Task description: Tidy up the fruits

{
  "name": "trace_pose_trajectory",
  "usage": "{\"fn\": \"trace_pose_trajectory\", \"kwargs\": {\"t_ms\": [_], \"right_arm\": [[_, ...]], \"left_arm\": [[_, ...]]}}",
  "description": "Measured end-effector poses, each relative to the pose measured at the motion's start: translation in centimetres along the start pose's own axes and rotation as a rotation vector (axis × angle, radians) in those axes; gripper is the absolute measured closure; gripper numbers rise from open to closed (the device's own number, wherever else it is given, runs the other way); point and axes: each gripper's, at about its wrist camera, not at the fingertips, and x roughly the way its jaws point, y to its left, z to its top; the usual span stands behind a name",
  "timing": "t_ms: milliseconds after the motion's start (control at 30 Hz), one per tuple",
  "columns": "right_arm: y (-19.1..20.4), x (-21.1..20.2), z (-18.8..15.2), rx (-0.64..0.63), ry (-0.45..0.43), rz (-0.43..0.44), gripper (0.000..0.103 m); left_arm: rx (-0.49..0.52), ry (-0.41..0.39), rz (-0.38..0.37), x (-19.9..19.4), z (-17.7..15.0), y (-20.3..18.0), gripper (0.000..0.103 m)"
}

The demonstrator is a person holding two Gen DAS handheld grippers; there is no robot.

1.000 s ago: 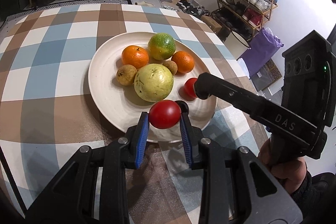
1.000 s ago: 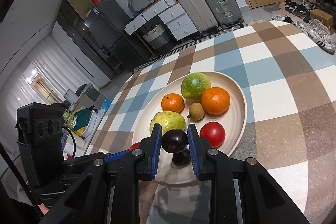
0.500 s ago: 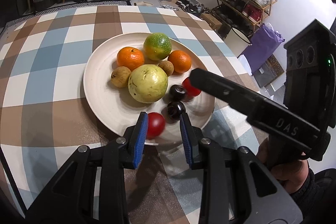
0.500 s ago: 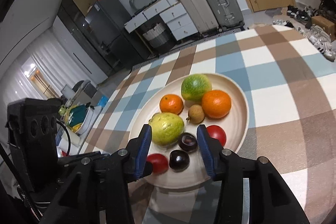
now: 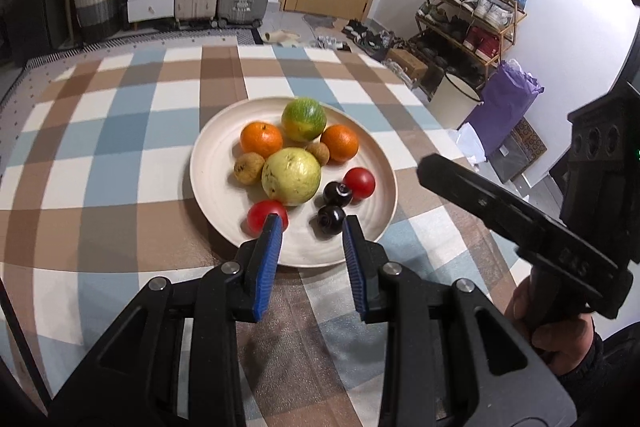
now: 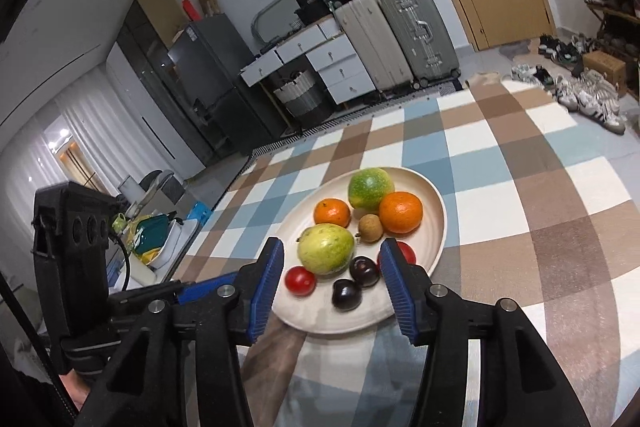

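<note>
Where plate [image 6: 436,227] sits, gripper [image 6: 332,267] above

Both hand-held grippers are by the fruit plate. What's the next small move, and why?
Probably draw both back from the plate. The right hand-held gripper has just been opening, nothing between its pads; the dark plums lie on the plate beyond it. The left hand-held gripper holds nothing either, the red tomato resting at its fingertip. All visible fruit is already plated.

Nine fruits on cream plate [image 5: 208,163]; left gripper [image 5: 310,227] jaws empty.
</note>
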Motion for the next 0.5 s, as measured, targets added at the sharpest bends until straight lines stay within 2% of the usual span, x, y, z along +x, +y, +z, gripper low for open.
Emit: {"fn": "trace_pose_trajectory", "kwargs": {"t_ms": [100,167,333,500], "right_arm": [[1.0,-1.2,0.0,-0.027,-0.039,0.009,0.036],[1.9,-2.4,-0.1,-0.058,-0.070,0.015,0.033],[3.7,-4.8,-0.5,-0.104,-0.133,0.016,0.019],[4.7,-6.3,-1.3,-0.131,-0.161,0.024,0.018]], "left_arm": [[0.012,-0.018,0.008,-1.3,-0.1,-0.4,0.075],[0.019,-0.038,0.021,-2.4,-0.3,-0.7,0.072],[0.026,-0.106,0.053,-5.4,-0.9,-1.1,0.052],[0.034,-0.188,0.104,-8.2,-1.8,-1.3,0.028]]}}
